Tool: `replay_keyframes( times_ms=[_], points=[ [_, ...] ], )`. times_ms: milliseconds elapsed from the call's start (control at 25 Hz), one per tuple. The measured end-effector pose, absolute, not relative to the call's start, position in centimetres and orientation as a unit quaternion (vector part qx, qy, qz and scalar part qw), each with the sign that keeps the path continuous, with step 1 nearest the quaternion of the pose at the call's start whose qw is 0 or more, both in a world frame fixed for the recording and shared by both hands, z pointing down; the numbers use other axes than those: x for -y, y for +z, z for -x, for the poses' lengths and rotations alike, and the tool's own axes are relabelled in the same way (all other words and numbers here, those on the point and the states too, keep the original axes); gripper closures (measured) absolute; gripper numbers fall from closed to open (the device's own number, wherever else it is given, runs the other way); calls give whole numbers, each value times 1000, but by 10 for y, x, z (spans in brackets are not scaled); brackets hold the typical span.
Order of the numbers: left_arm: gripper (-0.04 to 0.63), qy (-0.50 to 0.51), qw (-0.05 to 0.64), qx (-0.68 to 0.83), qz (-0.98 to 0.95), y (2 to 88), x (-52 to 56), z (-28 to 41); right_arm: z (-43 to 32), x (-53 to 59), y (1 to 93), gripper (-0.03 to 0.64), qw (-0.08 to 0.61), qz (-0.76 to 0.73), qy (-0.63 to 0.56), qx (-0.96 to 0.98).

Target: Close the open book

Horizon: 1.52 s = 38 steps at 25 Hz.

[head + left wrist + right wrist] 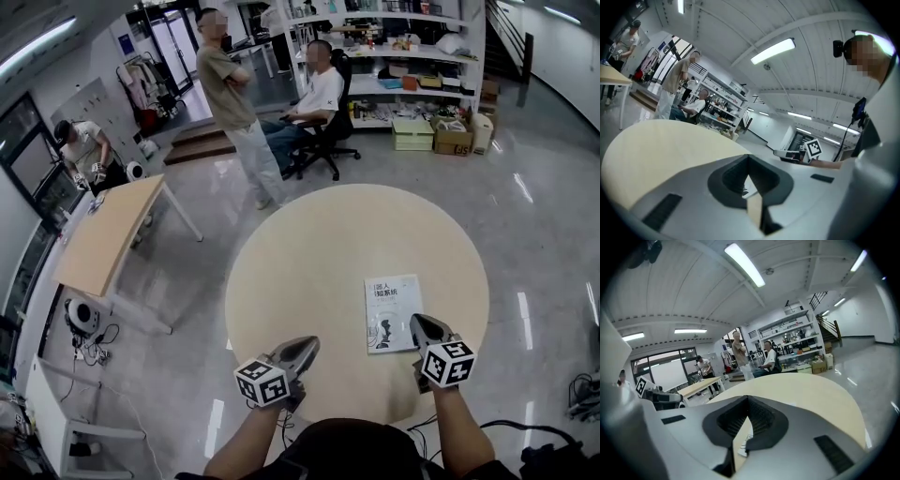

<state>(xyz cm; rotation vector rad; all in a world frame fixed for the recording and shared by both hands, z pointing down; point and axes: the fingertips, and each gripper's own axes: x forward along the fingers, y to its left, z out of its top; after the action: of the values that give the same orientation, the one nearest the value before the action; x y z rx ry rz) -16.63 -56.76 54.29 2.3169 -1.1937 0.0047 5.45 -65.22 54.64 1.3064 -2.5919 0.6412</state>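
Only the head view shows the whole shut book [393,313], at 4 o'clock on the table [300,272]. Up close, the left tool [307,345] and right tool [418,324], both pinched together and empty, hide nearly all of it.

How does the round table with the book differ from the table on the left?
The round pale beige table is circular and carries a closed white book; the rectangular tan table is oblong and darker. The round one lies just in front of the camera wearer; the rectangular one stands off to the side, a person bent at its far end. Both have plain flat tops.
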Motion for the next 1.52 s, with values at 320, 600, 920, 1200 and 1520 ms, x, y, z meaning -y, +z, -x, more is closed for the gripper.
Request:
replay_keyframes(
  times_ms=[320,600,920,1200,1520],
  points=[
    [606,-5,251,446,-859,522,556,149,-48,630,525,618,96,-409,150,895],
    [606,-22,235,471,-850,500,545,143,-50,616,520,618,87,-380,135,911],
    [606,-16,224,463,-857,501,493,158,-34,575,512,618,77,-396,119,907],
    [606,4,215,414,-885,515,402,174,-22,483,498,618,60,-450,130,882],
    [606,-7,232,375,-898,507,323,185,-16,375,479,618,87,-474,124,867]
  ],
)
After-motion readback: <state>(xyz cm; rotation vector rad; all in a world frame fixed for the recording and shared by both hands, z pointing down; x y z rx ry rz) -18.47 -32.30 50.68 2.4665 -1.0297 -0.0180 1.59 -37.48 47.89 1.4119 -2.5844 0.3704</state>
